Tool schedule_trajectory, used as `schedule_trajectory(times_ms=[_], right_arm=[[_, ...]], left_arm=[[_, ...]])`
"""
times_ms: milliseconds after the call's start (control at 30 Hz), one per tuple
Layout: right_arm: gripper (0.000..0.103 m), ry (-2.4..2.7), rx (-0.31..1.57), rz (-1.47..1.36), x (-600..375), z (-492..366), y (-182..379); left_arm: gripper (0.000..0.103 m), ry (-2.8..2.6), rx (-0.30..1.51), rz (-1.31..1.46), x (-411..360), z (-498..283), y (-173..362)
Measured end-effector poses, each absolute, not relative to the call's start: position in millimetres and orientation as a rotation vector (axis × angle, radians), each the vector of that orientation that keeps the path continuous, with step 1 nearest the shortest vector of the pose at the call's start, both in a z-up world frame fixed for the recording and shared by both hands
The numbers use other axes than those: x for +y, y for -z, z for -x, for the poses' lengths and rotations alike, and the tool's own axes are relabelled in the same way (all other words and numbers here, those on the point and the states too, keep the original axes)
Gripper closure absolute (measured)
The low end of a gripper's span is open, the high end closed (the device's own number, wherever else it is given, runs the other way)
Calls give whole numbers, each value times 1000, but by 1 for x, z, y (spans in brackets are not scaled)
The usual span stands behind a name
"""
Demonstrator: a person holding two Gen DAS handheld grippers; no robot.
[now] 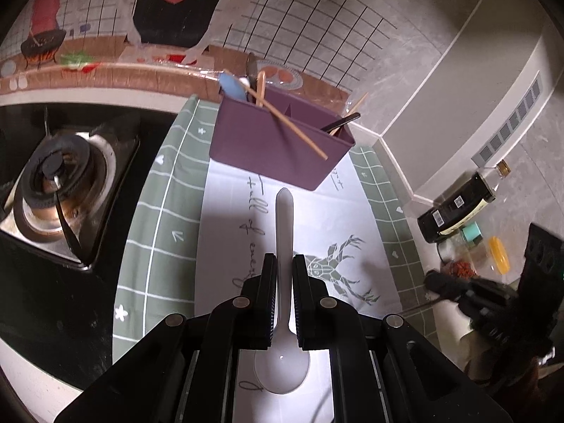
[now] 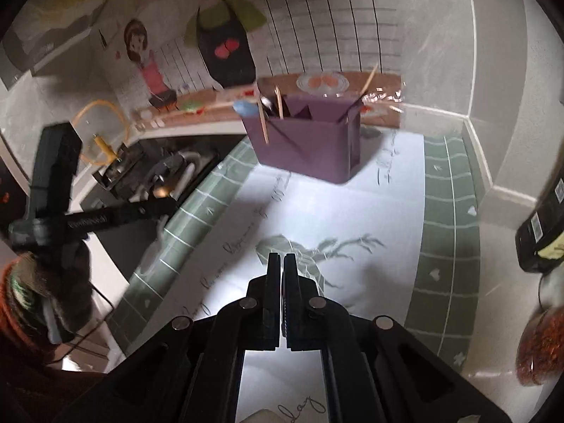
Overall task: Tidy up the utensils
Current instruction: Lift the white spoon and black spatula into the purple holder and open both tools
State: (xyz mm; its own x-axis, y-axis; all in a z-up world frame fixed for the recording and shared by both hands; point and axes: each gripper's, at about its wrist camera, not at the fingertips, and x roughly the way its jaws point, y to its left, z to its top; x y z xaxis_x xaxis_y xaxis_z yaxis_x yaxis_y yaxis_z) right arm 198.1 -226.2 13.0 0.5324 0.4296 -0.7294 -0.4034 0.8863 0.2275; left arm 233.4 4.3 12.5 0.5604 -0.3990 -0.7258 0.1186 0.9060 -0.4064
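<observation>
Nearest, the left claw (image 1: 284,264) is clamped on a white plastic spoon (image 1: 284,232), its pads pinching the handle partway along. The bowl hangs back under the claw and the handle tip sticks out ahead, so the spoon's long axis runs straight along the fingers, aimed at the purple holder (image 1: 275,141). The spoon is smooth and glossy, and appears to be clear of the mat (image 1: 225,211) spread on the worktop.

The right claw (image 2: 281,259) is closed to a thin slit with nothing in it, poised over the middle of the same mat.

Farther off, at the mat's back edge near the wall, the holder stands upright with its compartments open to the top. It already carries a blue spatula (image 1: 231,86) and a wooden chopstick (image 1: 292,127) leaning out over its front wall. The left claw, spoon in hand, looks the one placed to deliver; the holder lies dead ahead and slightly above its tip.
</observation>
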Motion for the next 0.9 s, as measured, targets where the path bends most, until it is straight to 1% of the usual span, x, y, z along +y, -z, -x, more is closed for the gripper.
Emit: schedule_trajectory(times_ms=[300,500,633,767,867,900], right_arm=[[99,-488,1026,-11,-215,-187,43],[101,-442,1049,-4,-224,-180,48],[101,-435,1018,-30,-230,-177,34],[101,-435,957,-41,-232,-178,4],[101,-441,901,-36,-232,-188,-35],[101,-446,869,-24,-230,-197,-59]], left_arm=[[94,303,937,339,8,-228,-10],[94,312,949,336,4,-224,-6],[94,323,949,336,0,-223,-6],[94,348,918,334,-4,-225,-18],[94,383,840,319,-8,-238,-54],[94,391,787,297,-9,-244,-75]])
